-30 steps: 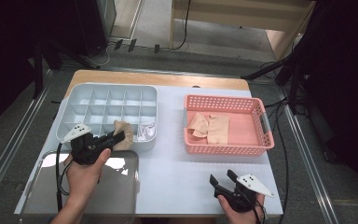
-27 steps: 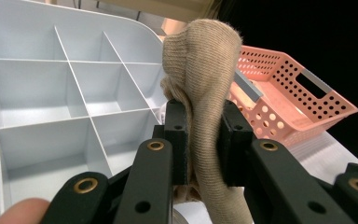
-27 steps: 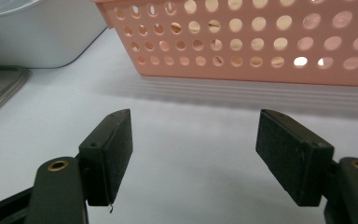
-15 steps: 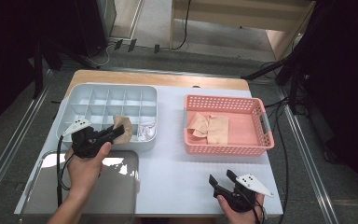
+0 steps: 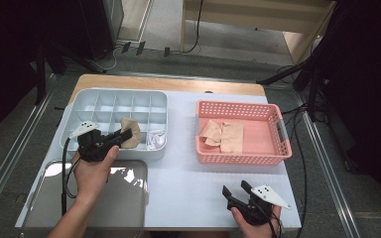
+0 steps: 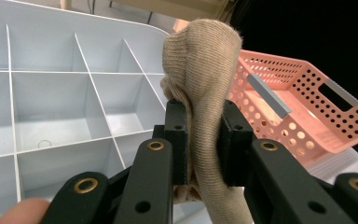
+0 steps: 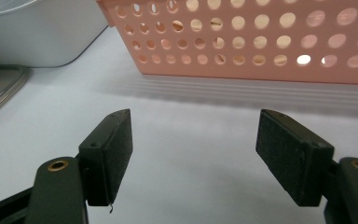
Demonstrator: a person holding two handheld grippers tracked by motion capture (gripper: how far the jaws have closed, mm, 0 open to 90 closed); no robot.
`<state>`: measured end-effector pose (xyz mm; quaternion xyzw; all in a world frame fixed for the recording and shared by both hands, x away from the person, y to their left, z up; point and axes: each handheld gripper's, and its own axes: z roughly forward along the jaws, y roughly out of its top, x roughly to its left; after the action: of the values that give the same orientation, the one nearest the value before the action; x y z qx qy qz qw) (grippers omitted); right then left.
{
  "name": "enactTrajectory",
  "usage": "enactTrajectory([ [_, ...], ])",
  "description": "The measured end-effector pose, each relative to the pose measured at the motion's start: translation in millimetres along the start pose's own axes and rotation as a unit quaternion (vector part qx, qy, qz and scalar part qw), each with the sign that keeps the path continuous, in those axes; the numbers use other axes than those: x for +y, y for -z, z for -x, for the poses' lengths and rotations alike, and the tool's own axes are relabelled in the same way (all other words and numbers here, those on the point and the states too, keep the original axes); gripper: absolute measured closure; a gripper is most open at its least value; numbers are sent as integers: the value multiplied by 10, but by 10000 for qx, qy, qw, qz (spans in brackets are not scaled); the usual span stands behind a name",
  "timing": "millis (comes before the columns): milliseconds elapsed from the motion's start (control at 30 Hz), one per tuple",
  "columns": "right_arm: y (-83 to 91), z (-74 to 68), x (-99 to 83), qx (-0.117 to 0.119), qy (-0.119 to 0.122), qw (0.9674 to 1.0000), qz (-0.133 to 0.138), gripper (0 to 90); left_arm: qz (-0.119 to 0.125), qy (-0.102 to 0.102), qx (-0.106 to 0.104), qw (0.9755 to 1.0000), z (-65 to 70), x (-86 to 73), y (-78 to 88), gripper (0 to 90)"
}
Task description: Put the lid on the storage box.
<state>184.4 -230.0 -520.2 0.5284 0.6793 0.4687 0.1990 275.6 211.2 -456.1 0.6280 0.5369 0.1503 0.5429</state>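
High view puts the left gripper [image 5: 121,137] over the near edge of the white divided organizer tray [image 5: 79,110], its jaws pinched on a beige sock [image 5: 130,132] bunched into a roll. Left gripper view shows that sock [image 6: 205,93] squeezed between the two black pads, its long axis running up and away from the jaws, so the free end stands past the fingertips rather than hanging to one side. Open compartments of the tray [image 6: 51,112] lie just below and to the left of the roll in that view; the cell under it looks empty, while a white item [image 5: 156,141] sits in the neighbouring cell toward the pink basket [image 5: 238,156]. The coming move, as I judge it, turns on lowering the roll straight down into that empty cell. The right gripper [image 5: 237,191] rests well apart at the table's near edge, jaws spread wide with nothing between them, facing the basket wall [image 7: 242,42]. More beige socks [image 5: 223,136] lie in the basket, nearer the right hand.
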Motion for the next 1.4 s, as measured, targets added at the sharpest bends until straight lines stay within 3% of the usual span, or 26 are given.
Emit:
enactTrajectory([
  [1267, -11, 0, -6, 30, 9, 10000, -23, 272, -384, 45, 244, 9990, -119, -98, -323, 774],
  [1400, -15, 0, -6, 36, 25, 10000, -11, 272, -529, 15, 262, 9983, -106, -92, -338, 772],
])
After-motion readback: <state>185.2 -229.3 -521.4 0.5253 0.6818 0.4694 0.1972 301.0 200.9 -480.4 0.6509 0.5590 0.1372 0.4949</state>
